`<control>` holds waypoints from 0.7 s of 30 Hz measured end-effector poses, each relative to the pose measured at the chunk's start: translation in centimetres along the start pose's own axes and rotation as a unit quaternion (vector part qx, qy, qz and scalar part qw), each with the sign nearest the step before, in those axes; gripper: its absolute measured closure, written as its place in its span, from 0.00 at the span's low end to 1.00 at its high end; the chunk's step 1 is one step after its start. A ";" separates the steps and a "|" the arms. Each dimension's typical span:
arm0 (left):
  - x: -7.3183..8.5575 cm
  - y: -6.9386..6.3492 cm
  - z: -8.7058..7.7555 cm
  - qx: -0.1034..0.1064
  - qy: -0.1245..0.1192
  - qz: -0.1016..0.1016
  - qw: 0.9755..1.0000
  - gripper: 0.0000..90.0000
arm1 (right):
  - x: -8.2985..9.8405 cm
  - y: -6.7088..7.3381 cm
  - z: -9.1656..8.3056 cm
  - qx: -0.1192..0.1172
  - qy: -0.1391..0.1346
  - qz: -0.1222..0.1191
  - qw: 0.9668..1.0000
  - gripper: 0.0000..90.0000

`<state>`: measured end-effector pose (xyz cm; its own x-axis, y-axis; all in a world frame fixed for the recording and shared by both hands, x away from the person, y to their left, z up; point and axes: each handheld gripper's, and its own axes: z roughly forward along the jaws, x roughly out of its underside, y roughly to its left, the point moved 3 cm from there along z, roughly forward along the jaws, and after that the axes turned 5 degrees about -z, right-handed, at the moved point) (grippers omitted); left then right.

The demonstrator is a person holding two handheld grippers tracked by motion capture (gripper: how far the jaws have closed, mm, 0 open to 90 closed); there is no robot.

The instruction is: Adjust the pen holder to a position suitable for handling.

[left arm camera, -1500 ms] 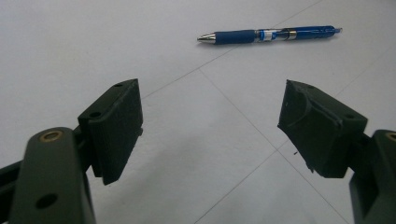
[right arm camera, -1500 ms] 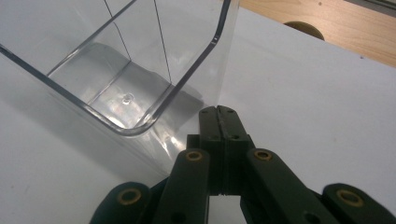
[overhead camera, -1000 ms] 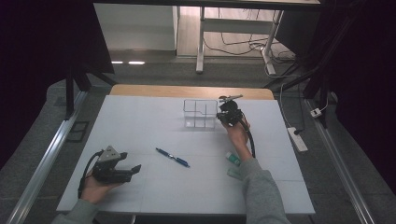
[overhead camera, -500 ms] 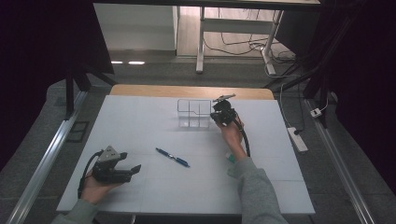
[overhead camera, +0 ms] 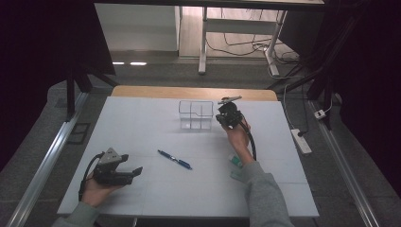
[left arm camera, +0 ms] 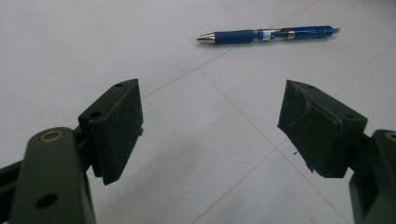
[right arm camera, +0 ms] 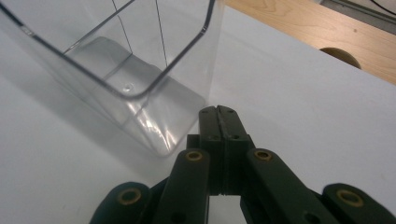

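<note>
showing one blue pen (overhead camera: 175,159), one clear box (overhead camera: 195,115).

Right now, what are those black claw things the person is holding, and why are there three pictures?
They are hand-held grabbing tools, one in each hand. One camera looks down from above the white table. The other two cameras ride on the tools and look along their fingers. The left gripper rests near the front of the table with its fingers spread wide, holding nothing. A blue pen lies on the table just ahead of it. The right gripper has its fingers pressed together, empty, right beside a clear plastic organizer box with compartments inside. A small greenish thing lies by the right sleeve; I cannot tell what it is.
</note>
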<state>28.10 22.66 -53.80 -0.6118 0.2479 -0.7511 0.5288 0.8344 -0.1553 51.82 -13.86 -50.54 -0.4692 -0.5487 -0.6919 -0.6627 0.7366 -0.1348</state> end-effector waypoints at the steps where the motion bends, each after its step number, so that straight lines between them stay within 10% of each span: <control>1: 0.0 0.0 0.0 0.000 0.000 0.000 1.000 0.24 | 0.2 0.0 -0.5 -0.002 -0.001 -0.001 1.000 1.00; 21: 0.0 0.1 0.1 -0.001 0.001 -0.001 1.000 0.24 | 6.9 0.3 -10.0 -0.039 -0.062 0.017 0.997 1.00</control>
<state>28.18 22.67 -53.84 -0.6134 0.2470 -0.7501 0.5261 0.8362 -0.1549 42.51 -21.36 -48.21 -0.4192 -0.4670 -0.7786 -0.6934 0.7182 -0.0574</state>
